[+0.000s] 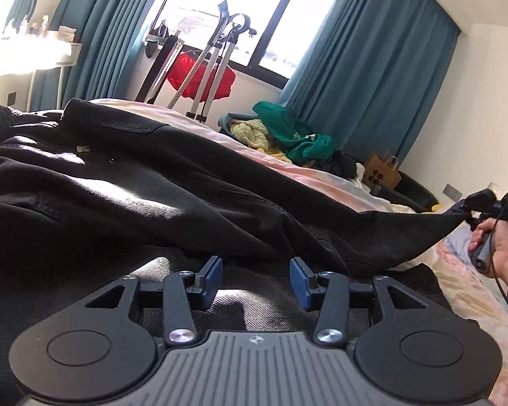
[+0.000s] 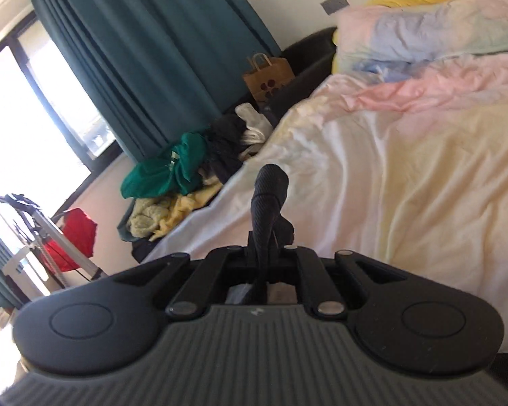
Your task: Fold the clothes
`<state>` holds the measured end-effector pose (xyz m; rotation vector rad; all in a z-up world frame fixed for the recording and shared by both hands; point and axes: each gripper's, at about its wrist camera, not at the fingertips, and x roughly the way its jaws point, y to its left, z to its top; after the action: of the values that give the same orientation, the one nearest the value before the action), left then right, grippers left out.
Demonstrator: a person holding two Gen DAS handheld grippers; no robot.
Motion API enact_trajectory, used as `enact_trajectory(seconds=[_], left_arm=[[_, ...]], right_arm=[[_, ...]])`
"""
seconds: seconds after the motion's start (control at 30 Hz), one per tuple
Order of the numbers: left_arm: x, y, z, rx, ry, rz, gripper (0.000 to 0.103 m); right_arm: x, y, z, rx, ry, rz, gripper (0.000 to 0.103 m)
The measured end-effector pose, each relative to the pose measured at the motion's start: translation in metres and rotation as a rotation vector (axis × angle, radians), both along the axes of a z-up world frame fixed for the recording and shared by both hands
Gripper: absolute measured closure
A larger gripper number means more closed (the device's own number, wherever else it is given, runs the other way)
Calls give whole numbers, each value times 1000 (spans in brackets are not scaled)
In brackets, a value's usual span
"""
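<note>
Jeans, black, sprawled across bed, rumpled, waistband end toward window, one leg drawn out taut to the right. No fold visible yet; looks like spreading/straightening stage, so task judged early. Left to do, likely: flatten, lay legs together, fold over. More clothes heaped in pile past far edge of bed, untouched, green top uppermost, so probably more items after this one. Pastel duvet bare on right-hand side, room there to lay things out. Right gripper pressed together, pinching hem of the stretched leg, fabric bunched and poking up past the tips; same grip seen from left wrist view at far right edge, hand on the handle. Left gripper spread partway, blue pads apart, nothing between them, hovering low over dark cloth near the jeans, not gripping. Next grab probably the other hem or waistband.
</note>
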<state>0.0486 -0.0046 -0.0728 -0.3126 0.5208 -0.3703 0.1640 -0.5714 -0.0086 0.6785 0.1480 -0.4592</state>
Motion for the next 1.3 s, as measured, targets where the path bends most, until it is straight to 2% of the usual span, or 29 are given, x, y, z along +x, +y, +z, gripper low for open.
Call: enact_trajectory(seconds=[0.1, 0.13, 0.2, 0.27, 0.43, 0.5, 0.53, 0.57, 0.6, 0.63, 0.67, 0.7, 0.77, 0.83, 0.9, 0.97, 1.03, 1.1, 1.17, 1.23, 1.27, 1.3], left_arm=[[7, 6, 3, -7, 0, 24, 56], [8, 7, 3, -5, 0, 28, 56], [11, 8, 2, 1, 2, 35, 56], [15, 9, 1, 14, 3, 37, 56], [27, 5, -8, 47, 14, 37, 56], [34, 3, -11, 44, 28, 38, 56], [37, 2, -12, 43, 31, 36, 56], [39, 2, -13, 40, 31, 33, 56], [42, 1, -13, 41, 30, 30, 56], [44, 0, -14, 45, 29, 28, 56], [46, -1, -15, 49, 28, 26, 56], [48, -1, -15, 54, 27, 25, 56], [48, -2, -16, 59, 25, 24, 56], [45, -2, -16, 64, 21, 25, 56], [41, -2, -13, 69, 22, 29, 56], [34, -2, -10, 69, 32, 38, 56], [30, 0, -8, 46, 47, 45, 56], [30, 5, -7, -6, 71, 51, 56], [32, 9, -6, -36, 89, 63, 56], [34, 10, -5, -18, 95, 87, 56], [36, 12, -6, -24, 102, 91, 56], [40, 14, -7, -39, 111, 90, 56]], right_arm=[[4, 32, 71, -140, -102, 33, 98], [12, 38, 89, -171, -110, 24, 98], [38, 36, 109, -175, -80, -29, 98], [77, 24, 111, -171, 2, -74, 98], [170, -30, 16, 41, 295, -109, 96], [187, -44, -28, 134, 351, -49, 94], [191, -49, -46, 162, 348, -9, 93], [190, -50, -56, 163, 331, 10, 84], [184, -47, -60, 138, 308, 3, 67], [178, -44, -64, 106, 283, -13, 54], [166, -41, -65, 87, 234, -26, 30], [153, -41, -64, 78, 179, -37, 20], [124, -43, -60, 69, 94, -60, 21], [93, -45, -61, 62, 47, -97, 21], [75, -51, -72, 108, 109, -104, 27], [71, -57, -91, 215, 171, -34, 33], [78, -56, -106, 285, 256, 21, 33], [92, -46, -117, 315, 304, 68, 36], [108, -36, -120, 266, 314, 80, 39], [125, -26, -123, 244, 381, 69, 68], [133, -21, -124, 238, 417, 62, 91], [136, -15, -118, 219, 425, 53, 94]])
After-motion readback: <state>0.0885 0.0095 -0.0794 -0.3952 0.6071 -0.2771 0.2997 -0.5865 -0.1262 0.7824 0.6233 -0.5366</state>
